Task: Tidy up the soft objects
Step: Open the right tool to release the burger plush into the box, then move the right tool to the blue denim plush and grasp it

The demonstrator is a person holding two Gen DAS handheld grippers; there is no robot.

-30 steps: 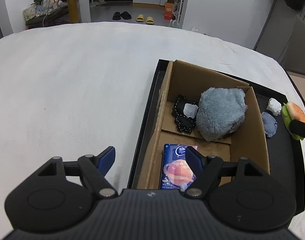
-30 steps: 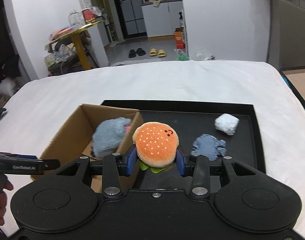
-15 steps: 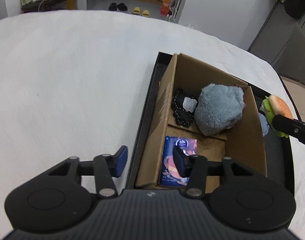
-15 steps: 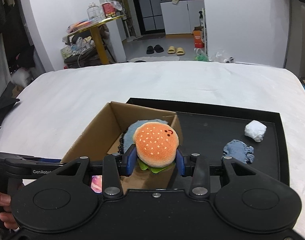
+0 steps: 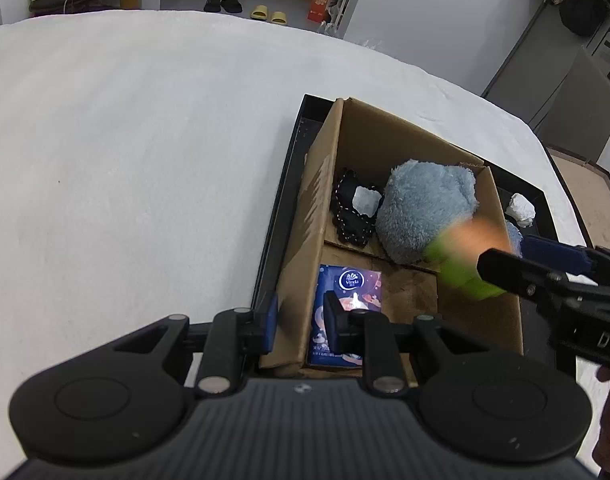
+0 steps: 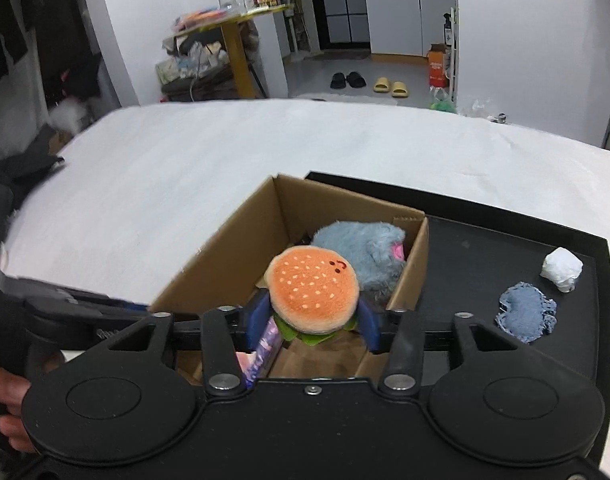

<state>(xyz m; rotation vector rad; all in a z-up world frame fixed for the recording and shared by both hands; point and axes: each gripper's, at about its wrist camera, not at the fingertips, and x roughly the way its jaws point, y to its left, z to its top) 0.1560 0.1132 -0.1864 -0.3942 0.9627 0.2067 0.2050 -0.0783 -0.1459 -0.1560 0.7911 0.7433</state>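
1. The left gripper [image 5: 299, 322] has just been closing; its jaws now pinch the cardboard box [image 5: 313, 216] wall.
2. The right gripper [image 6: 311, 326] has just been opening; the burger toy [image 6: 313, 292] sits loose between its jaws, above the box.

Quick count from my feeds: one cardboard box [image 6: 241, 248] sitting on one black tray [image 6: 485, 248]. I see two plush toys, a burger [image 6: 313, 292] and a fuzzy blue one [image 6: 365, 252]. One tissue pack [image 5: 347, 304], one black studded thing [image 5: 351, 216], two white wads [image 5: 367, 202] [image 6: 561, 268], one denim scrap [image 6: 525, 312]. Two pairs of slippers [image 6: 369, 82] on the floor.
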